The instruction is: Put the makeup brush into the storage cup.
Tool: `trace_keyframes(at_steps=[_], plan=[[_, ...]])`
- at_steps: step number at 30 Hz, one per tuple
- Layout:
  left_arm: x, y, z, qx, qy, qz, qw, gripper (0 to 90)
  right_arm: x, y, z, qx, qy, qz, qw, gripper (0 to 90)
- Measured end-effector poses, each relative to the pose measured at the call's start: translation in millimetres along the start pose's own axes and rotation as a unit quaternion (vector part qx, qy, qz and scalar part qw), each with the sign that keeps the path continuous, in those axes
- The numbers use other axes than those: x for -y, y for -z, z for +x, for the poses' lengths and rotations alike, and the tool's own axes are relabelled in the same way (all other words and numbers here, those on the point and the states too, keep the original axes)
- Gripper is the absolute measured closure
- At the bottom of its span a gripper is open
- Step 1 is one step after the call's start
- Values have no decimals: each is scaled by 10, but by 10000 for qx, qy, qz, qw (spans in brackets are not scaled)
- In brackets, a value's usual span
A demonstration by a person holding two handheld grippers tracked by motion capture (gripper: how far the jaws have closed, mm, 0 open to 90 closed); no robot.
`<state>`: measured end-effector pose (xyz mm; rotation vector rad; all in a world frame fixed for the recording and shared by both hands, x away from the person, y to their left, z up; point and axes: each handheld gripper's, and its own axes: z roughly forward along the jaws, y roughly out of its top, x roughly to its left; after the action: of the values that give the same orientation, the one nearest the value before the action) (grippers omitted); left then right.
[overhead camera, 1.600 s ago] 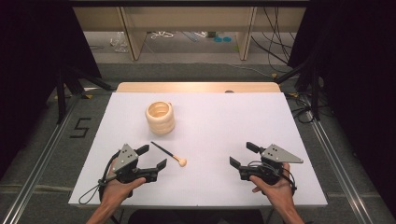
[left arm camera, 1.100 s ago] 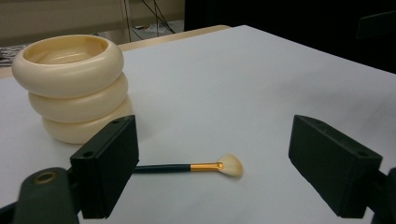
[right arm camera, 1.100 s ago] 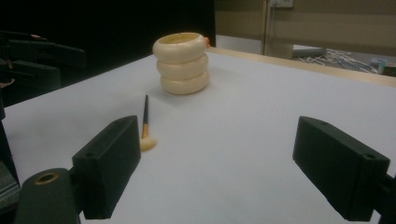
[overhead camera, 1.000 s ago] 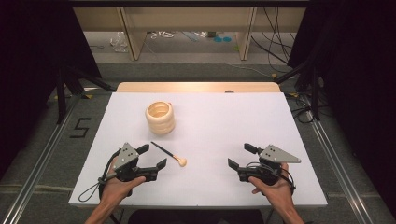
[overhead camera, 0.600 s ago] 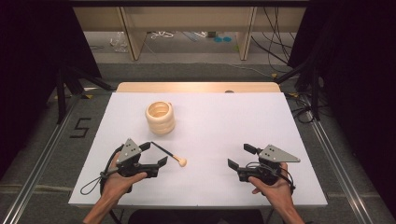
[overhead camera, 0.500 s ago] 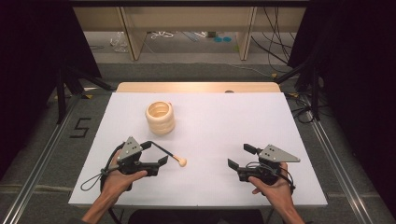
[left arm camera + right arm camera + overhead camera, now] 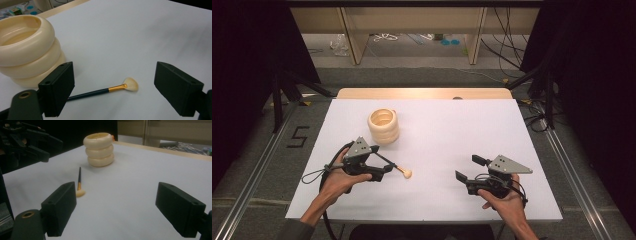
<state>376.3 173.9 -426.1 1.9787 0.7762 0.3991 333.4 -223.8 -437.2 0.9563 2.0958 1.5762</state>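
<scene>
Small makeup brush (image 7: 393, 165) lying flat on the white table (image 7: 452, 130), dark handle, gold ferrule, pale fan of bristles at the end. Handle pointing back toward the cream ribbed holder (image 7: 383, 126), bristle tip pointing toward the near middle of the table. Not touching the holder, just near it.

Seen through the left gripper view: brush (image 7: 105, 90) on the tabletop ahead of the two black jaws, handle end slipping out of sight behind the left-hand jaw, bristles sitting in the open gap. Jaws spread wide, nothing pinched between them. Holder (image 7: 27, 47) looming big at the upper left there, three stacked rings, hollow top, standing upright.

From the high view: left gripper (image 7: 379, 167) right over the handle end of the brush, held in the left hand (image 7: 338, 179), grey three-cornered plate on top, cable looping off to the left side. Can't tell from up there whether actually touching the brush or just hovering.

Right gripper (image 7: 469, 170) well apart from all that, over at the near right of the table, held in the right hand (image 7: 504, 199). Jaws also spread wide, gripping nothing, just bare white surface between them. Brush (image 7: 79, 185) and holder (image 7: 99, 149) both visible farther off in the right gripper view, brush to the left of centre, holder behind it.

Wooden edge (image 7: 422, 93) along the far side of the table.
</scene>
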Motion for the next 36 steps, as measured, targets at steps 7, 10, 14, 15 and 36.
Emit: trace_keyframes(at_steps=[7,10,14,15,36], plan=[[-56,-93,55,-41,28,362,9993,171,3,-4,1,-18,-24,7,10000,178],[-71,-135,71,-119,-16,641,9979,182,4,3,0,21,16,48,10000,180],[-90,-206,76,-157,46,853,9962,188,7,-9,6,-39,4,29,10000,182],[-96,-220,78,-150,55,872,9961,189,11,-18,3,-56,30,-17,10000,182],[-105,-439,194,109,-128,1465,9891,214,16,-24,6,-108,-12,11,9999,186]])
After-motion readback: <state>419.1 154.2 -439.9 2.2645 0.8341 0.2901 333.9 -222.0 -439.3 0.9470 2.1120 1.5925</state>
